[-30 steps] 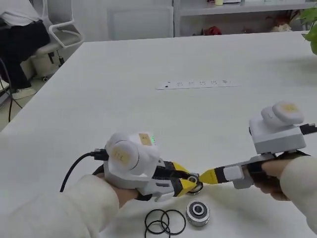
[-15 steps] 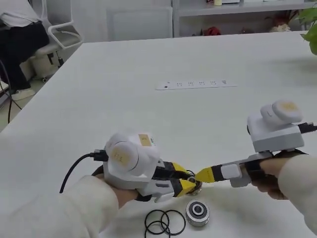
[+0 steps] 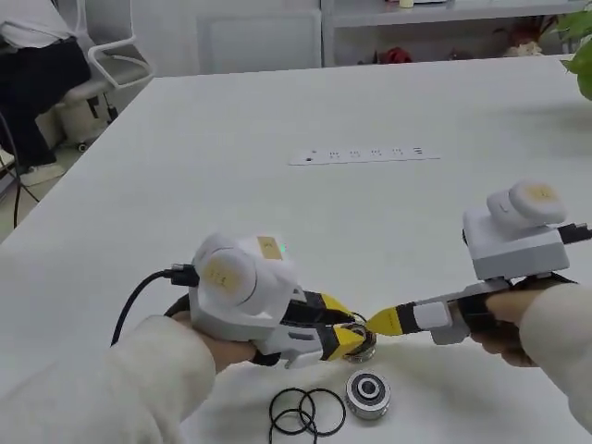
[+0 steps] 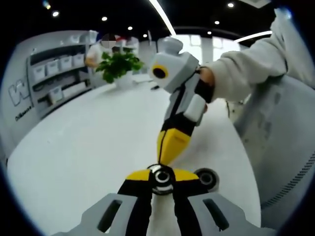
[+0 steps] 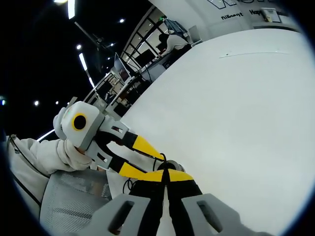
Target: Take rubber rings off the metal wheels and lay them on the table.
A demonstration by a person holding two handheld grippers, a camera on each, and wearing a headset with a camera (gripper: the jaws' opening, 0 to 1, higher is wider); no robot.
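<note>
**Left gripper clamping a wheel, right gripper's tips at its rim**

The left gripper (image 4: pixel 162 174) is gripping a wheel (image 3: pixel 363 343), its jaws standing a narrow way apart with one yellow tip on each side of it. It is holding the wheel low by the near edge of the tabletop (image 3: pixel 277 213). Whether the wheel is resting on the surface or hanging just over it cannot be told.

The right gripper (image 5: pixel 166 175) is pointing in from the right. Its jaws are pressing together with no gap showing, and the tips are meeting the wheel's rim. Whether a ring is pinched between them cannot be told.

A second wheel (image 3: pixel 368 395) is lying flat closer to the near edge, apart from both grippers. A few loose black rings (image 3: pixel 301 413) are lying overlapped just left of it. A power strip (image 3: pixel 365 155) is sitting well apart, out toward the far edge.
</note>
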